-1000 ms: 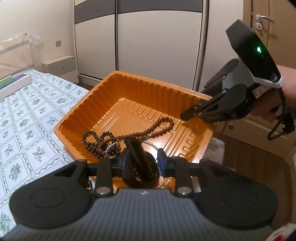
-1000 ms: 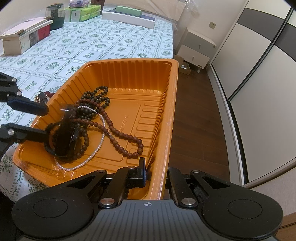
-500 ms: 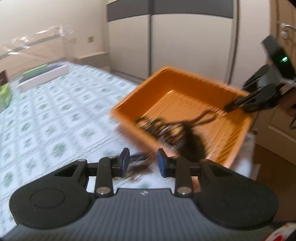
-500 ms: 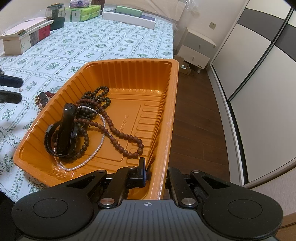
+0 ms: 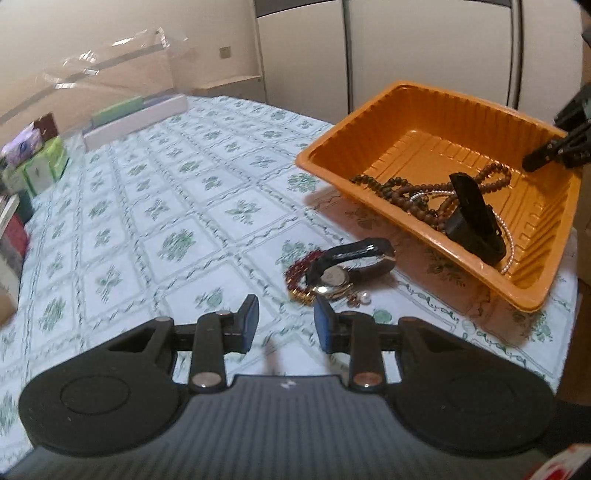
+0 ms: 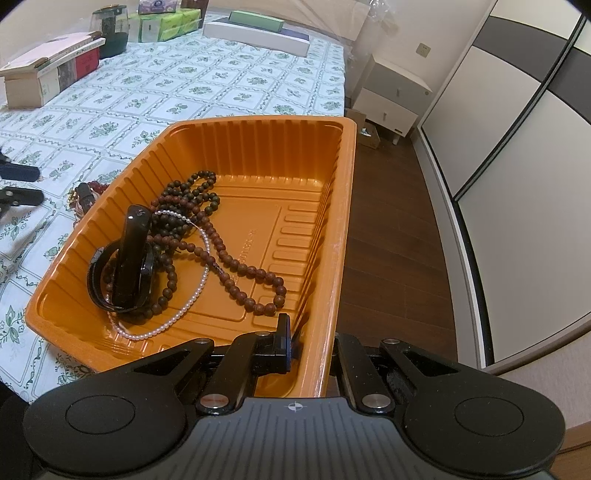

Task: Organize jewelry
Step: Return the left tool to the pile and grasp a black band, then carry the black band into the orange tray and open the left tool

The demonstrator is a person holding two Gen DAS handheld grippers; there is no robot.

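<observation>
An orange tray (image 5: 325,168) (image 6: 258,125) sits at the bed's corner. It holds brown bead strings (image 6: 236,277) (image 5: 402,192), a white pearl strand (image 6: 184,310) and a black watch (image 6: 129,266) (image 5: 474,221) standing upright. On the cloth beside the tray lie a gold-cased watch with a dark strap (image 5: 340,271), a red bead bracelet (image 5: 297,269) and a small pearl piece (image 5: 364,297). My left gripper (image 5: 284,323) is open and empty, just short of that pile. My right gripper (image 6: 312,345) is shut on the tray's near rim.
A green floral cloth (image 5: 166,221) covers the bed. Boxes (image 6: 51,70), tissue packs (image 6: 166,26) and a long white box (image 6: 258,35) lie at the far side. A nightstand (image 6: 391,99) and wardrobe doors (image 6: 517,110) stand beyond the wooden floor.
My left gripper let go of the black watch in the tray, drew back out and swung left over the cloth to the loose pile. The right gripper has not moved.
</observation>
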